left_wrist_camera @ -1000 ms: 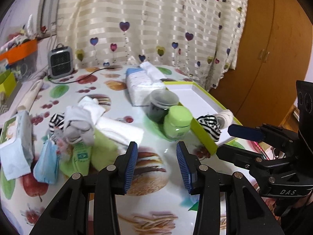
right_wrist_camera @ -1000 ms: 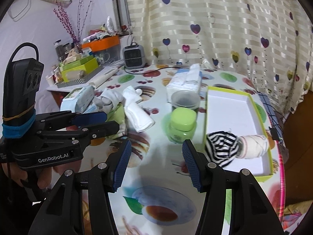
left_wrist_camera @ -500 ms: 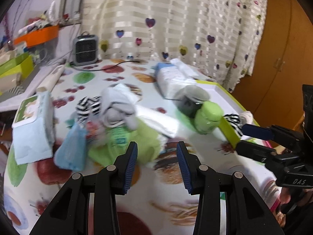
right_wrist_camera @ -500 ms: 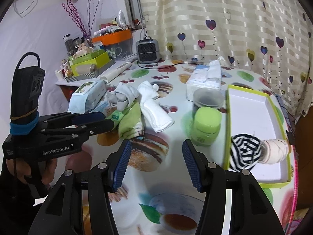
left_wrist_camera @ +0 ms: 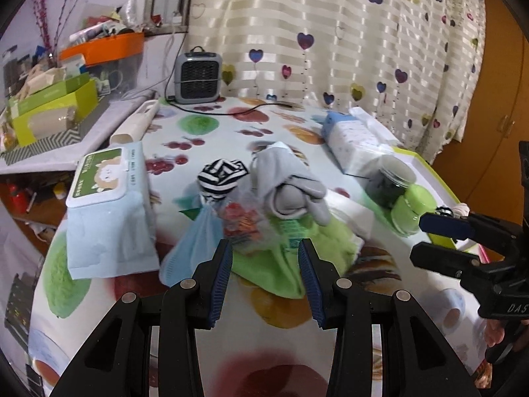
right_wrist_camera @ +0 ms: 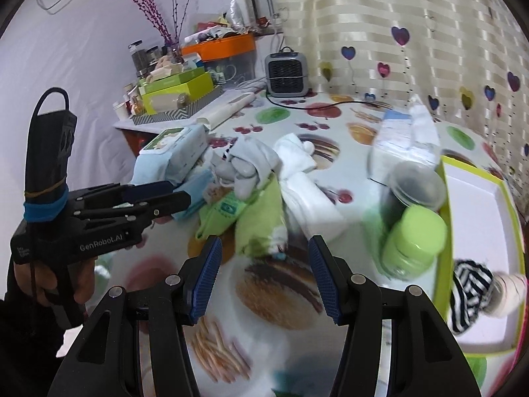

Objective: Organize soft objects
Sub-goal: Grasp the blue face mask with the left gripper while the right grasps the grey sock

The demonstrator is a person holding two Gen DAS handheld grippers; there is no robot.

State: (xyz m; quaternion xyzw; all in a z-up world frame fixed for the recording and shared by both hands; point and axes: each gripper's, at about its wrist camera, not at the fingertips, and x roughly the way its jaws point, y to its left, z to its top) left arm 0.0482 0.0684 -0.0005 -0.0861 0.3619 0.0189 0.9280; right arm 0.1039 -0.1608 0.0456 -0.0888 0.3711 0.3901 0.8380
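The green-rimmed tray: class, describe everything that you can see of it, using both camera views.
The green-rimmed tray is a shallow rectangular box with a white floor and lime-green walls, seemingly card or plastic. It lies flat at the table's right side. Inside, at its near end, lie a black-and-white striped sock bundle and a cream sock bundle, touching each other. A green-lidded jar stands just outside its left wall. In the left wrist view only its far edge shows.

Fruit and pastry prints cover the white tablecloth (left_wrist_camera: 251, 337). A green cloth (left_wrist_camera: 317, 248) sits under a grey sock (left_wrist_camera: 287, 185), next to a black-and-white striped sock (left_wrist_camera: 221, 178). There's a pale blue wipes pack (left_wrist_camera: 109, 211) with a green label, a lime-rimmed white tray (right_wrist_camera: 476, 231), and a cream striped curtain (left_wrist_camera: 330, 33) with purple hearts.
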